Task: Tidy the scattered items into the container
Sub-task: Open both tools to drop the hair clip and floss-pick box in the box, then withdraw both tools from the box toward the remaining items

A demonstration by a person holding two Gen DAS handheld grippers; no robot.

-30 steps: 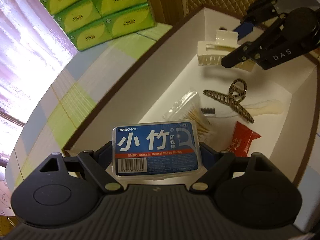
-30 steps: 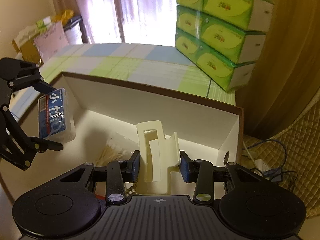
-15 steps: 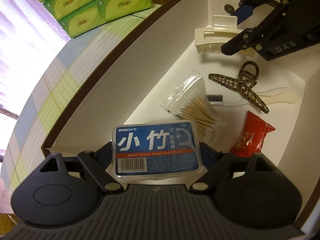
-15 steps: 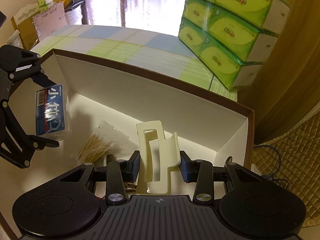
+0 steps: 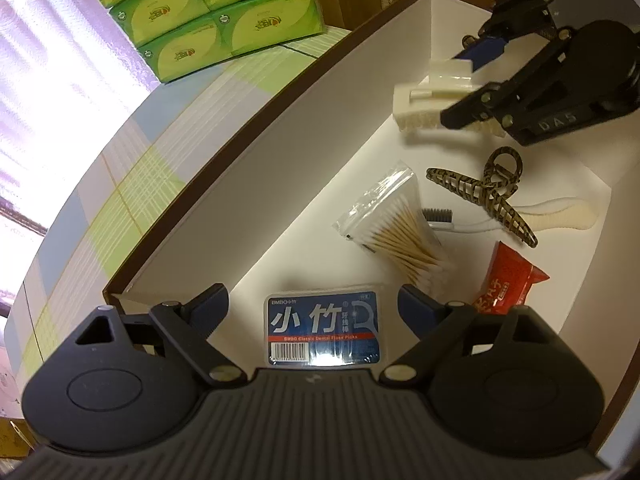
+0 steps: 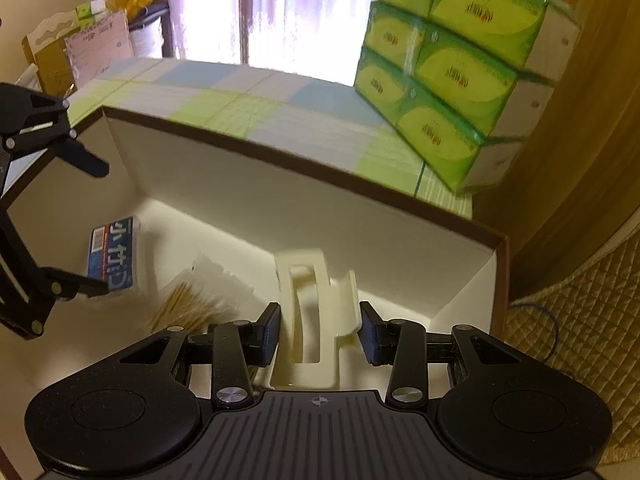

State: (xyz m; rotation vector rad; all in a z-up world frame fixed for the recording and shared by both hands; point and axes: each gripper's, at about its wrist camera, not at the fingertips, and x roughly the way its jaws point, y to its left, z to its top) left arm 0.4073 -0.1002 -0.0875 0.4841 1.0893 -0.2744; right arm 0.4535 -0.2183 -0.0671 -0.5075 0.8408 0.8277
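While our left gripper (image 5: 312, 304) stands wide open above the blue plastic floss-pick box (image 5: 322, 328) lying in the white cardboard container (image 5: 280, 168), our right gripper (image 6: 319, 330) loosely brackets the cream plastic hair claw (image 6: 310, 320).

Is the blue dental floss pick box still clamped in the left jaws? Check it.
No. The blue dental floss pick box lies on the white box floor, with both left jaws spread clear of its sides.

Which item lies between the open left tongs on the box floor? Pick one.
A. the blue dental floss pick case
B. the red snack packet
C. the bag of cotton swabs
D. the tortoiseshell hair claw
A: the blue dental floss pick case lies flat on the white box floor, clear of both fingers of the open left tongs.
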